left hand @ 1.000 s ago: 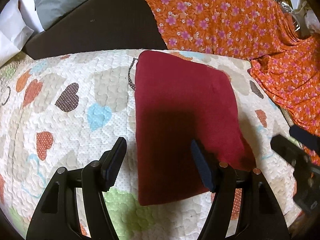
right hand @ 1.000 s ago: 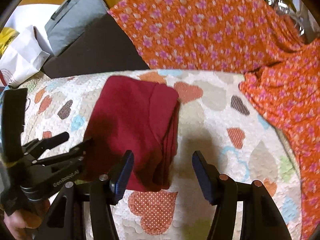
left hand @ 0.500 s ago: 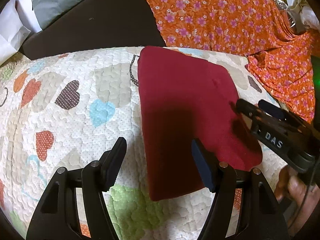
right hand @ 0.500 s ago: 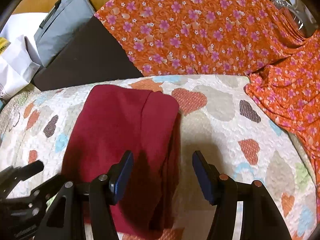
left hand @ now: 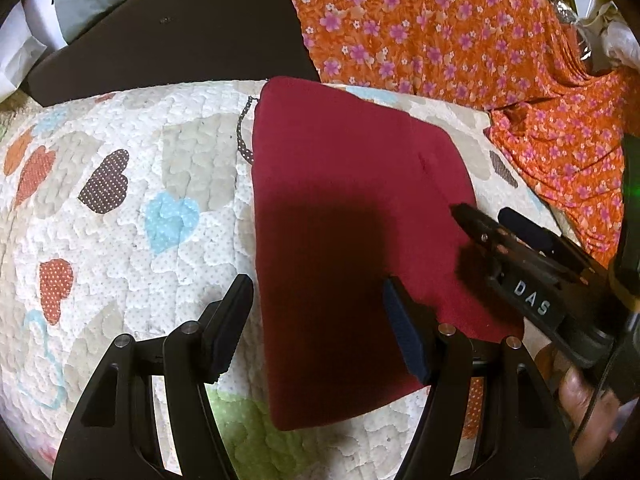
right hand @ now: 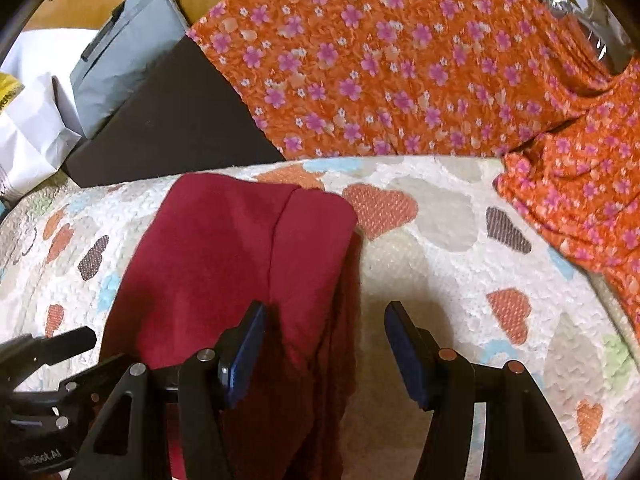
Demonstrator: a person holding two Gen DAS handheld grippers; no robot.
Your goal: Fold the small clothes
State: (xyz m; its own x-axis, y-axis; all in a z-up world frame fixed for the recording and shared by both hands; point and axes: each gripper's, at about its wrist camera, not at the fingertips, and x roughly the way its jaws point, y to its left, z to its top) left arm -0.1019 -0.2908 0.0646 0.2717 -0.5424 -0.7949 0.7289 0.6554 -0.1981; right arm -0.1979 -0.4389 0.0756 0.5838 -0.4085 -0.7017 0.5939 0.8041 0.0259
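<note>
1 folded red cloth (left hand: 344,216) on quilt (left hand: 120,216); 2 grippers, left gripper (left hand: 318,332), right gripper (right hand: 324,352), fingers apart

The cloth (left hand: 352,248) is plain dark red, one shade all over. The quilt (left hand: 132,184) beneath is white with hearts in orange, pale blue, beige, green and dotted brown. The dress (right hand: 400,60) behind is bright orange, sprinkled with pink-purple flowers and smaller pale blossoms. The board (right hand: 172,128) is flat dark brown, the bag (right hand: 120,60) on it grey-blue, the paper (right hand: 32,136) beside it white. Both the left gripper (left hand: 318,324) and right gripper (right hand: 324,352) are black with dark blue pads.
</note>
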